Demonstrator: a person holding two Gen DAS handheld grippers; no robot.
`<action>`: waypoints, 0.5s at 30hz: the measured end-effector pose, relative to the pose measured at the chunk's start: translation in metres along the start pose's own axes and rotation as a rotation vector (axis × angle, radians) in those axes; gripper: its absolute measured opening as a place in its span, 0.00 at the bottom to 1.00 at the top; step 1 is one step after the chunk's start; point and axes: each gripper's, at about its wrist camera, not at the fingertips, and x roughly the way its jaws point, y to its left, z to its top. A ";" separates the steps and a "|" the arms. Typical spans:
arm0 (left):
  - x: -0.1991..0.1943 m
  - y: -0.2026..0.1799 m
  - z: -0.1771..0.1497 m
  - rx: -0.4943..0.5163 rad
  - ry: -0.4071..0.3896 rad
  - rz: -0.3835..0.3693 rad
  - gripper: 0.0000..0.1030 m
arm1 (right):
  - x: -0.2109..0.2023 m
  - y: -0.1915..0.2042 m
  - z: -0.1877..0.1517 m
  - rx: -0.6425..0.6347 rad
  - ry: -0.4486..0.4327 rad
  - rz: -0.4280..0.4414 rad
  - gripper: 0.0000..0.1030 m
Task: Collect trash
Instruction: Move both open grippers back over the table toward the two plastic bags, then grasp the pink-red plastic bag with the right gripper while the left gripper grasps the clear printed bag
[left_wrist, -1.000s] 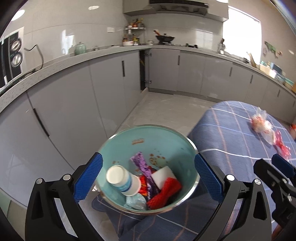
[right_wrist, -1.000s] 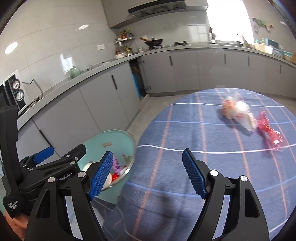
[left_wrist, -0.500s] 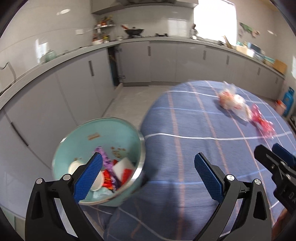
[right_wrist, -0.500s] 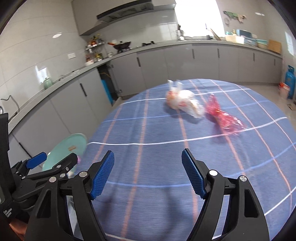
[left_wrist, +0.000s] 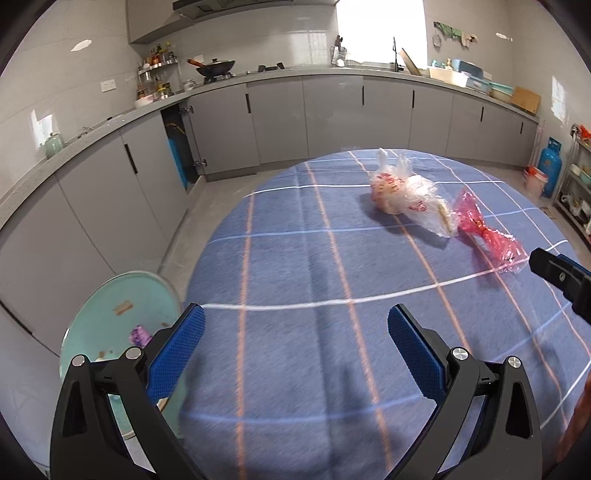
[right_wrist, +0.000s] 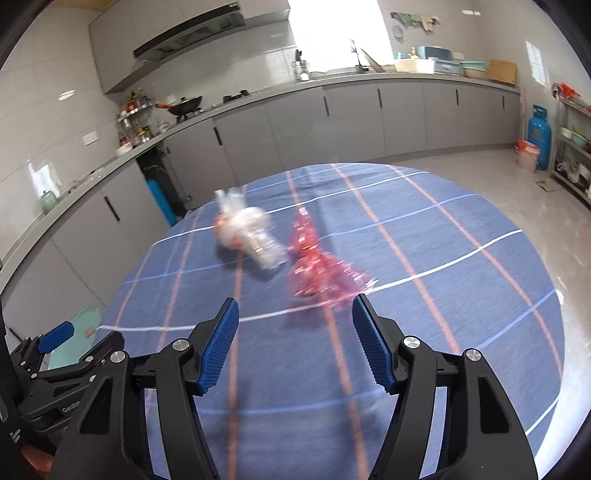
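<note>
A clear plastic bag (left_wrist: 408, 197) and a red plastic wrapper (left_wrist: 487, 236) lie side by side on the round table with a blue checked cloth (left_wrist: 295, 266). A teal trash bin (left_wrist: 122, 317) holding several scraps stands on the floor at the table's left edge. My left gripper (left_wrist: 291, 339) is open and empty above the near part of the table. My right gripper (right_wrist: 293, 334) is open and empty, just short of the red wrapper (right_wrist: 317, 269), with the clear bag (right_wrist: 247, 236) to its left. The bin (right_wrist: 83, 326) shows at far left.
Grey kitchen cabinets (left_wrist: 332, 118) and a counter with a wok (left_wrist: 216, 68) run along the back and left. A blue gas cylinder (right_wrist: 538, 136) and a shelf rack stand at the right. The left gripper's body (right_wrist: 55, 354) sits at the lower left of the right wrist view.
Both grippers have swung right, away from the bin and toward the bags on the table. The right gripper has come close to the red wrapper. Both stay open.
</note>
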 end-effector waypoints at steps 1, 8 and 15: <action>0.002 -0.003 0.002 0.000 0.000 -0.001 0.94 | 0.003 -0.003 0.004 0.000 0.004 -0.008 0.62; 0.023 -0.024 0.028 0.013 -0.002 -0.011 0.94 | 0.038 -0.016 0.041 -0.054 0.055 -0.017 0.57; 0.050 -0.040 0.054 -0.009 0.014 -0.015 0.94 | 0.087 -0.017 0.052 -0.104 0.182 0.016 0.48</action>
